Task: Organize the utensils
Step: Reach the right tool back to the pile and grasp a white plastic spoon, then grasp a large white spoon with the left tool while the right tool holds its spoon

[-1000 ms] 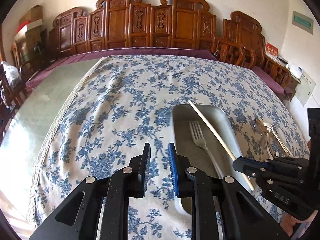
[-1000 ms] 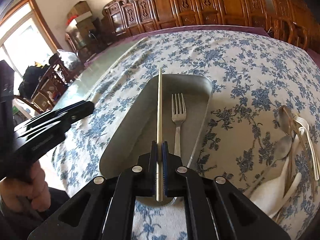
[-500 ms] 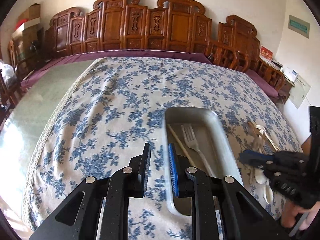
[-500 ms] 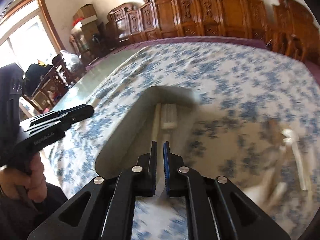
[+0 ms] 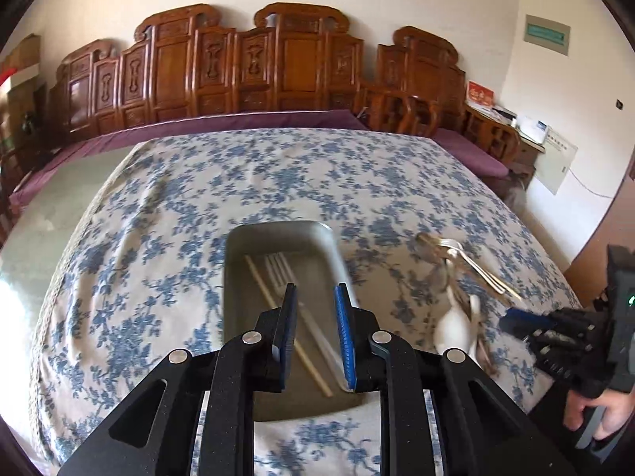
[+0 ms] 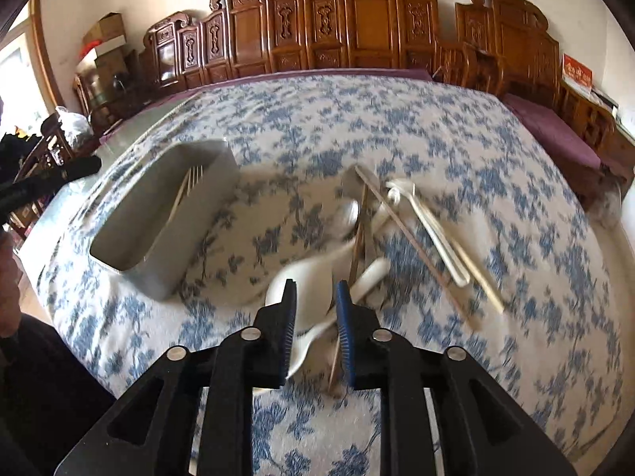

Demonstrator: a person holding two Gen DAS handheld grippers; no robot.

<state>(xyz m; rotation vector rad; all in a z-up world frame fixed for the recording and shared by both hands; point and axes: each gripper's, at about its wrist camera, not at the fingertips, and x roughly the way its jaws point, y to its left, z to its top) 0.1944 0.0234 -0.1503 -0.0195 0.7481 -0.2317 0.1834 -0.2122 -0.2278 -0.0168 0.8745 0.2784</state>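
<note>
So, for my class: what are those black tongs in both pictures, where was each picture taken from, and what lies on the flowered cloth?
There is no robot here. A person holds a hand tool in each hand, each ending in two-fingered tongs, with a camera on each tool looking forward along them.

One picture looks along the left tongs, which hang open and empty above a grey tray. In the tray lie a chopstick and a fork.

The other picture looks along the right tongs. Their jaws are opening above a loose pile of utensils on the blue flowered tablecloth, including a white spoon. Nothing is gripped. This picture is blurred.

Carved wooden chairs line the wall.
</note>
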